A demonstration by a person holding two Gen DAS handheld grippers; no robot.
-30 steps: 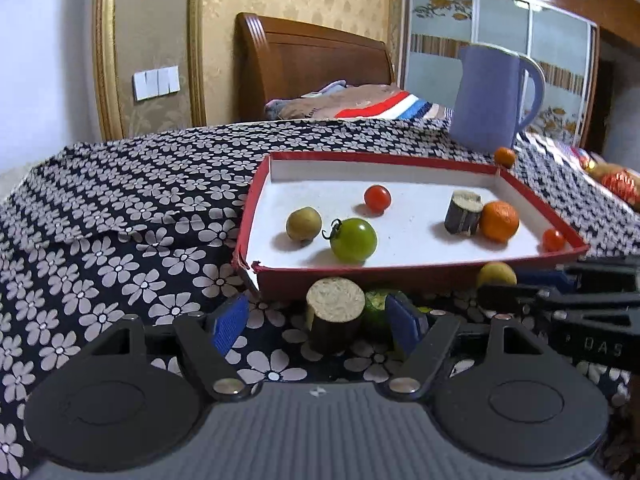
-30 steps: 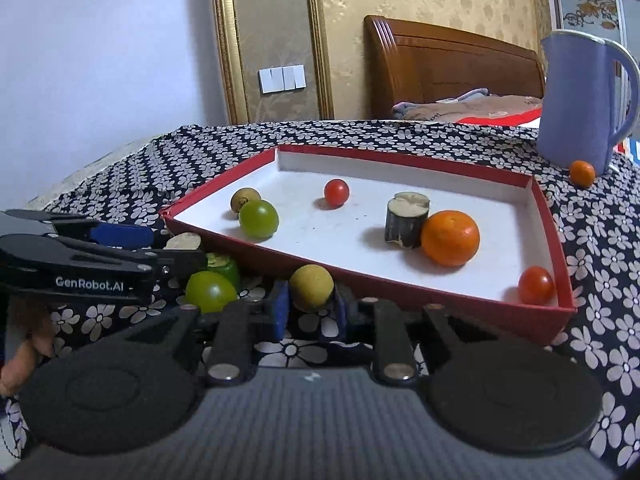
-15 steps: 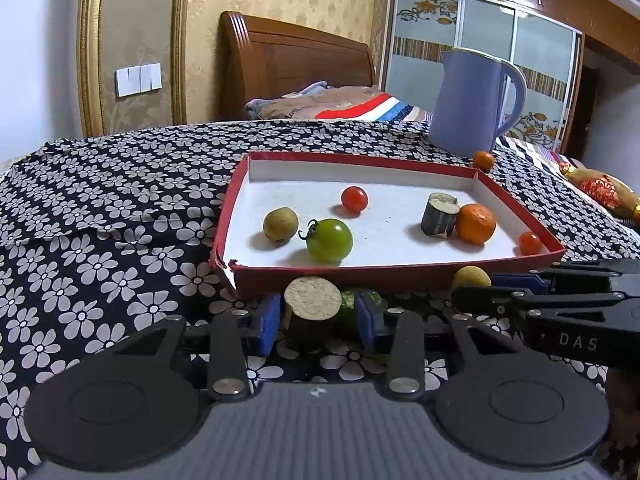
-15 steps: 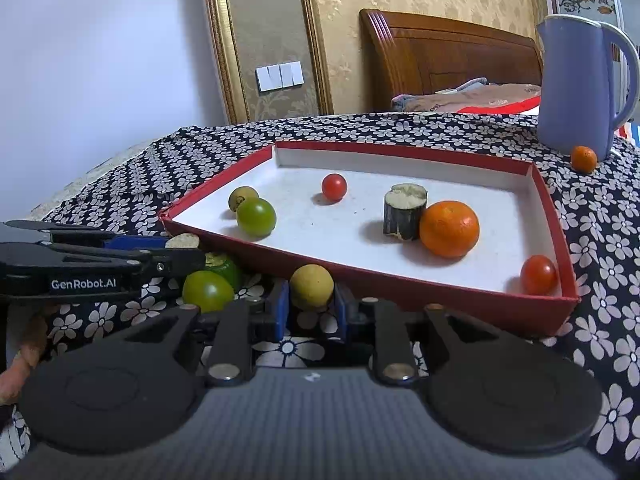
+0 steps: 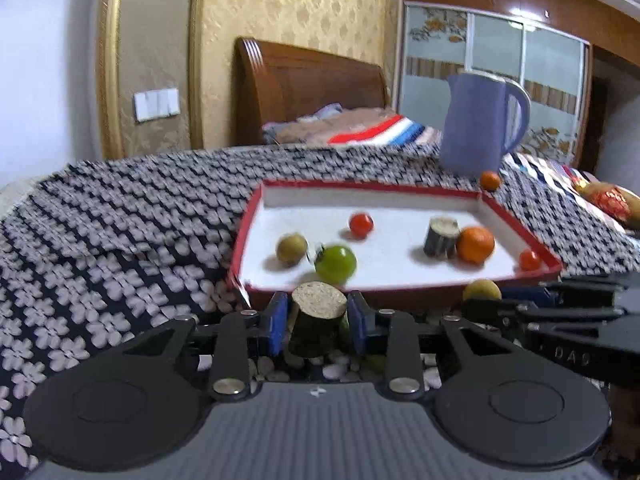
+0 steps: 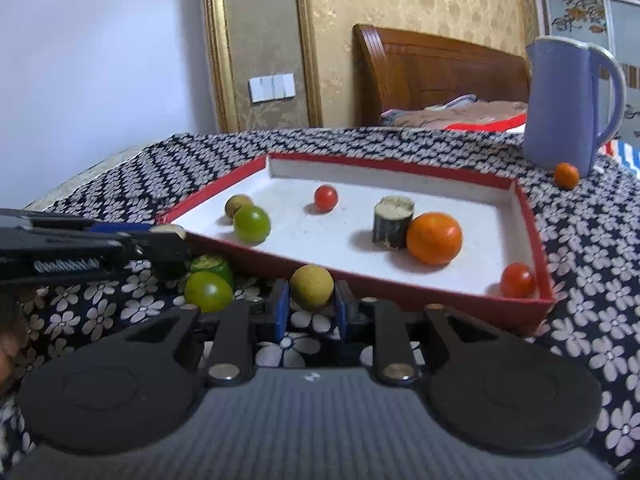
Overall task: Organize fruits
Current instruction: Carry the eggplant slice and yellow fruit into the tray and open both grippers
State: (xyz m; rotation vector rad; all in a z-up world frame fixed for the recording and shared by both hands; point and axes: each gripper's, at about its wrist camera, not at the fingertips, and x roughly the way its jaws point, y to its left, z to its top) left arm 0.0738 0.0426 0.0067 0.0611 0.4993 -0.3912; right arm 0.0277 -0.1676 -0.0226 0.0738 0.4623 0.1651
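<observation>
On flowered cloth, left tongs [image 5: 316,322] are closing around the cane stub [image 5: 318,318]; right tongs [image 6: 310,306] clamp a longan [image 6: 311,287].

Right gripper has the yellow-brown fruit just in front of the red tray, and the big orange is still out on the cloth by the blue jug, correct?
Not quite. The big orange lies inside the red tray, touching the dark cut piece, as the right wrist view shows. The rest holds: right gripper, yellow-brown fruit.

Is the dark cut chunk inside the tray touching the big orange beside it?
Touching. In the right wrist view the dark cut chunk and the big orange overlap with no white tray floor visible between them.
</observation>
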